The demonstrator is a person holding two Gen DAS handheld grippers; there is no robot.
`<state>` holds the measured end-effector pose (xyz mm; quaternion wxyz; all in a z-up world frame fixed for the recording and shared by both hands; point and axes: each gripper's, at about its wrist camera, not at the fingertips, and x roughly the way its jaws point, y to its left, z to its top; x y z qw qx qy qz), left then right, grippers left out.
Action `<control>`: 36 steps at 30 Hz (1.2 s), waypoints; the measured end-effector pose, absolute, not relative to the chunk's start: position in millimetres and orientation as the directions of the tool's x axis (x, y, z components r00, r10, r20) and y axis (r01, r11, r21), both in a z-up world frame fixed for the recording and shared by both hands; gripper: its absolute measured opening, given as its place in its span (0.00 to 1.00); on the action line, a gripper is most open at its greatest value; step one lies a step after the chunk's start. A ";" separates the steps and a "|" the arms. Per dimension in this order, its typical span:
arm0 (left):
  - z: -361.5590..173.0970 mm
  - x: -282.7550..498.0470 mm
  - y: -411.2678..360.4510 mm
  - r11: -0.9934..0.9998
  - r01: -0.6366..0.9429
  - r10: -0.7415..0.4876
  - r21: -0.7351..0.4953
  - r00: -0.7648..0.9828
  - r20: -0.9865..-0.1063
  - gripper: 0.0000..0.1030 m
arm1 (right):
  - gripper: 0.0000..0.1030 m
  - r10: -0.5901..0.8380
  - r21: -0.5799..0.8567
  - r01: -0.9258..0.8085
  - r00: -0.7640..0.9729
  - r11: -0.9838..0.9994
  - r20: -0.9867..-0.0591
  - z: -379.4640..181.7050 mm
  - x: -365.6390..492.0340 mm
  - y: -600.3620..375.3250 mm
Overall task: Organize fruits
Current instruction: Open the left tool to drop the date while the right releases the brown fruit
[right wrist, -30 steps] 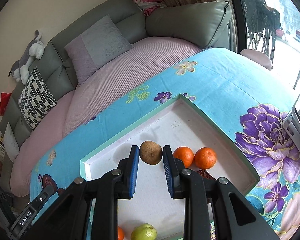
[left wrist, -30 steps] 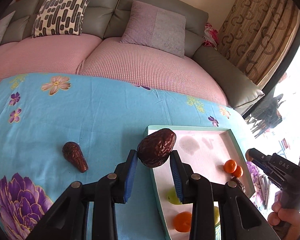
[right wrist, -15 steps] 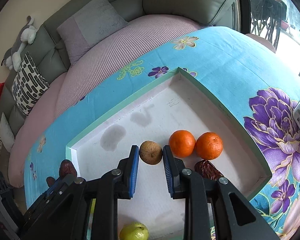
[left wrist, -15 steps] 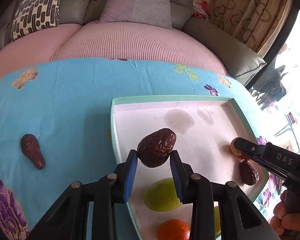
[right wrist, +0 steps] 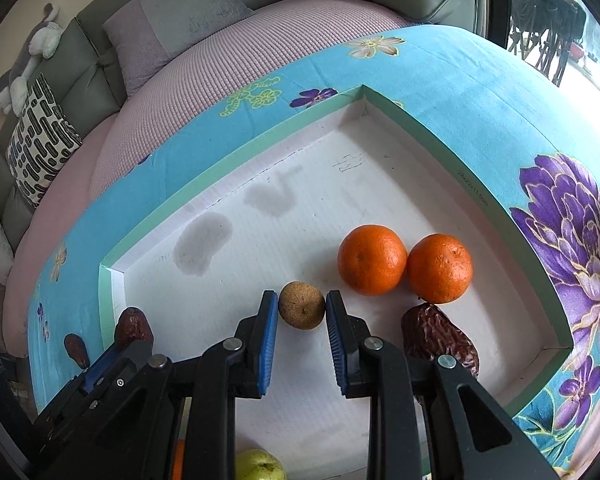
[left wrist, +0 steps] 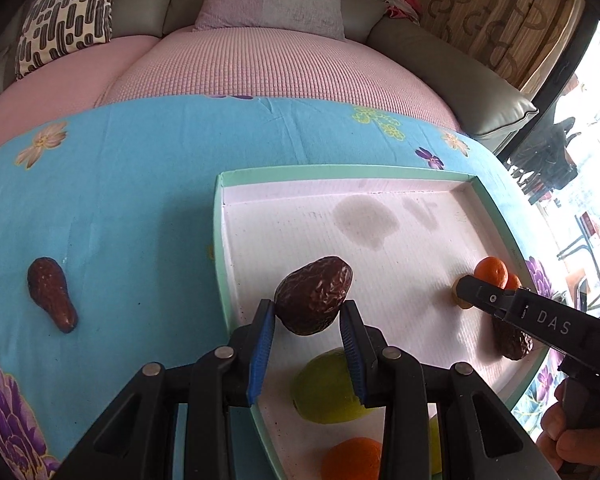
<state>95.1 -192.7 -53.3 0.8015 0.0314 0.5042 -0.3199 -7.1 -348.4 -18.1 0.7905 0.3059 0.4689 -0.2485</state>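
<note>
Left gripper [left wrist: 308,318] clamps a wrinkled date [left wrist: 314,300]; right gripper [right wrist: 302,316] pinches a small brown fruit [right wrist: 302,311].
We risk it rolling into the oranges [right wrist: 372,259] at two o'clock in the tray [right wrist: 236,162].

We see a shallow white tray with a mint-green rim [left wrist: 220,240] lying flat on the cloth. Above its left part a wrinkled dark-brown date [left wrist: 314,300] is pinched at its lower sides. A small round tan-brown fruit [right wrist: 302,311] is pinched likewise, low over the tray's floor. Just right of it two round orange tangerines [right wrist: 372,260] [right wrist: 440,268] lie touching each other. A second wrinkled date [right wrist: 440,338] lies against the right one. A green pear-like fruit [left wrist: 324,392] and another tangerine [left wrist: 352,458] lie at the near edge. A third dark date [left wrist: 52,294] lies on the cloth, well left of the tray.
</note>
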 end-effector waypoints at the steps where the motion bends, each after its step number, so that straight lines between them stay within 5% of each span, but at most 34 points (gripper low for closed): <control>1: -53.7 95.5 -193.2 0.793 0.544 -0.481 -0.273 0.286 -0.829 0.35 | 0.25 -0.106 0.250 0.679 0.437 0.690 -0.893 -18.0 -7.1 -348.4; 36: -57.6 98.2 -194.2 0.787 0.533 -0.496 -0.310 0.249 -0.832 0.37 | 0.25 -0.143 0.178 0.664 0.399 0.726 -0.906 -18.2 3.8 -342.7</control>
